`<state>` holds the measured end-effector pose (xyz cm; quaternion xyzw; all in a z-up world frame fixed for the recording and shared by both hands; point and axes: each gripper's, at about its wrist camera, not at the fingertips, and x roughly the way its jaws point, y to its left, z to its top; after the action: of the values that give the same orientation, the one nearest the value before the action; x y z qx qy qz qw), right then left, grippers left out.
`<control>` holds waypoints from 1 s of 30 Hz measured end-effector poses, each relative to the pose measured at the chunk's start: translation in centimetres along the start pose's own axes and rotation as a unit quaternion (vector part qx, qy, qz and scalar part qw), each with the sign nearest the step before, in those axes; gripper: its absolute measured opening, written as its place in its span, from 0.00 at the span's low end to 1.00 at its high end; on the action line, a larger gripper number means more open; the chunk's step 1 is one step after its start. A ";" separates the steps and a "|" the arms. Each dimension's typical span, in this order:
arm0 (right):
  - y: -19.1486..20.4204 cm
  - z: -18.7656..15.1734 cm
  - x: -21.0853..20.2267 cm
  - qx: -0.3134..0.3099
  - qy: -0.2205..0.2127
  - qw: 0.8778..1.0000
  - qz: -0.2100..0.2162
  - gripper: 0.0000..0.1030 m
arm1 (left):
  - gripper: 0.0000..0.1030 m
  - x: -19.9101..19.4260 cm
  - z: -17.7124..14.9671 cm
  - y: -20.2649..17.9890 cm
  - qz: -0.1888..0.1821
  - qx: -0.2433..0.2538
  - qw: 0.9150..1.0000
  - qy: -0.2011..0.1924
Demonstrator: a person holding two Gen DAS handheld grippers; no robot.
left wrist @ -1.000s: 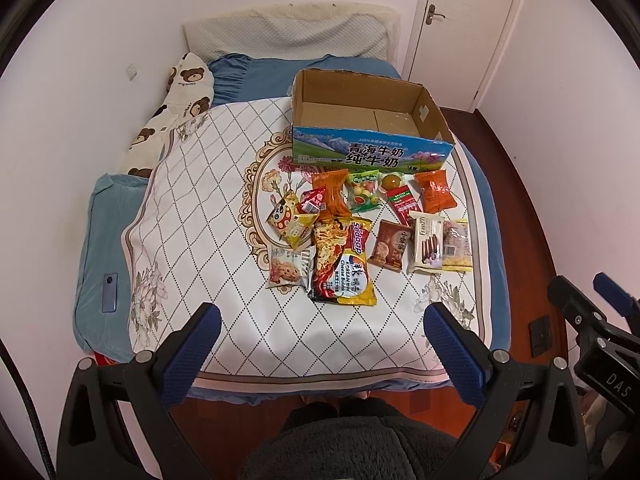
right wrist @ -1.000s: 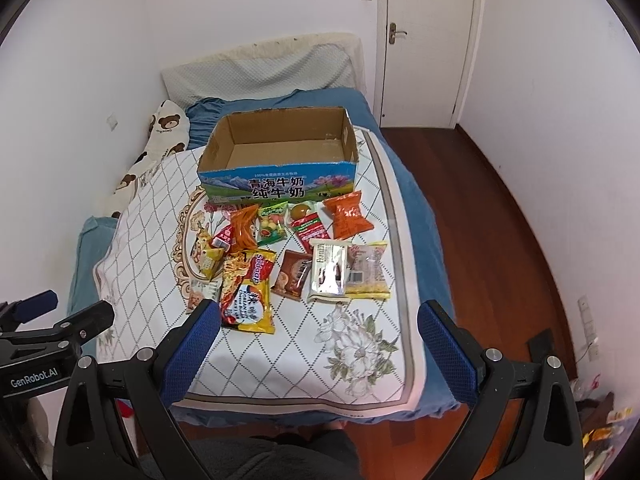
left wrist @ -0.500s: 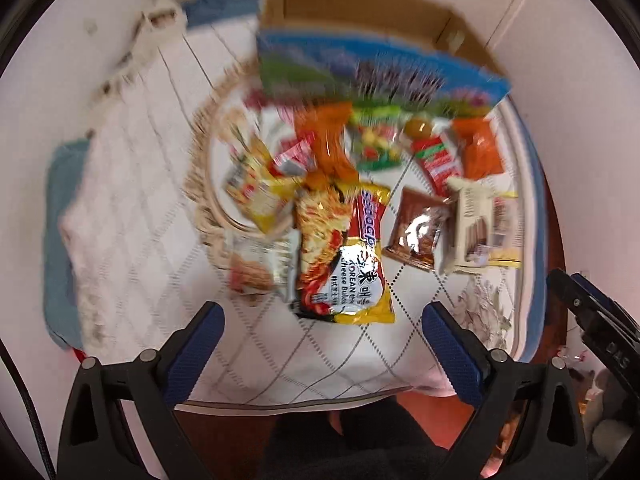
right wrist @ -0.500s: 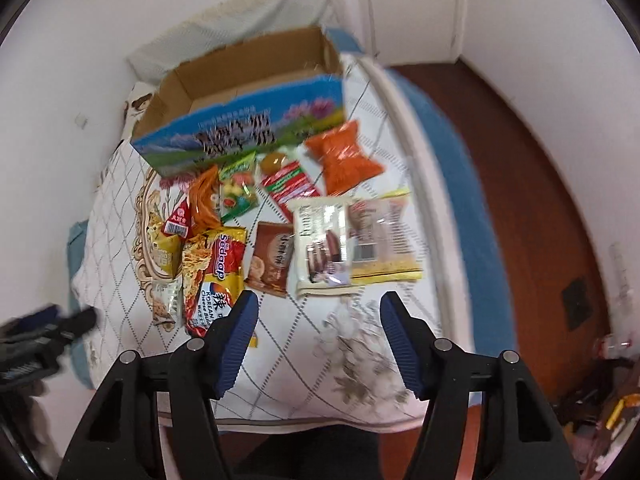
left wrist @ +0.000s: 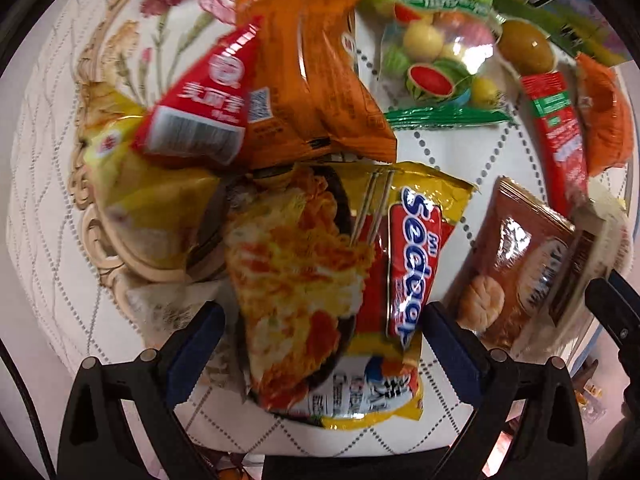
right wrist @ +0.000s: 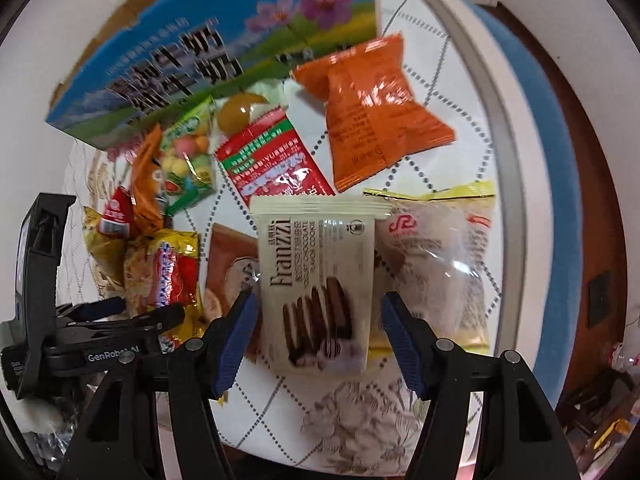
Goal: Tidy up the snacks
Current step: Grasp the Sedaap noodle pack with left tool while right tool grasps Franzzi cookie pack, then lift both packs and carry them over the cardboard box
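Snack packets lie on the quilted bed cover in front of a blue cardboard box (right wrist: 208, 52). My left gripper (left wrist: 322, 334) is open, its blue fingers on either side of the yellow Sedaap noodle packet (left wrist: 340, 280). My right gripper (right wrist: 318, 336) is open, its fingers straddling the white Franzzi cookie packet (right wrist: 320, 276). Near it lie an orange packet (right wrist: 372, 112), a red sachet (right wrist: 272, 164), a clear bun packet (right wrist: 440, 256) and a brown cookie packet (left wrist: 516, 264). A fruit candy bag (left wrist: 436, 56) and a long orange packet (left wrist: 316, 64) lie beyond the noodles.
The bed's blue edge (right wrist: 552, 200) runs along the right, with dark wood floor (right wrist: 592, 152) beyond. The left gripper also shows in the right wrist view (right wrist: 120, 316) at the lower left. A red triangular packet (left wrist: 204, 112) and a yellow bag (left wrist: 140, 200) overlap left of the noodles.
Both grippers have dropped close to the snacks. The left now straddles the noodle packet, the right the Franzzi packet. The right jaws narrowed from their widest opening a second ago.
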<state>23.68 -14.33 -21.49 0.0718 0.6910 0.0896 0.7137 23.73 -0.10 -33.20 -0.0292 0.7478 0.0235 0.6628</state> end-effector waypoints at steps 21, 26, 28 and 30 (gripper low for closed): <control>1.5 1.4 4.9 0.003 0.066 0.998 0.022 0.67 | 0.98 1.8 -1.5 2.0 -0.023 -0.009 1.000 -0.003; 1.3 1.2 5.1 0.004 0.067 0.998 0.020 0.66 | 0.87 1.8 -2.8 2.5 -0.024 -0.007 1.000 -0.013; 1.6 1.2 5.3 0.002 0.067 0.998 0.019 0.65 | 0.84 1.6 -2.5 2.8 -0.027 -0.010 0.999 -0.015; 1.6 1.0 5.1 -0.001 0.067 0.998 0.019 0.60 | 0.83 1.3 -2.8 2.3 -0.027 -0.012 0.999 -0.018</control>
<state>24.76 -11.57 -26.05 0.0782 0.7357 0.1085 0.6640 20.67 1.97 -34.15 -0.0568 0.7343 0.0153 0.6763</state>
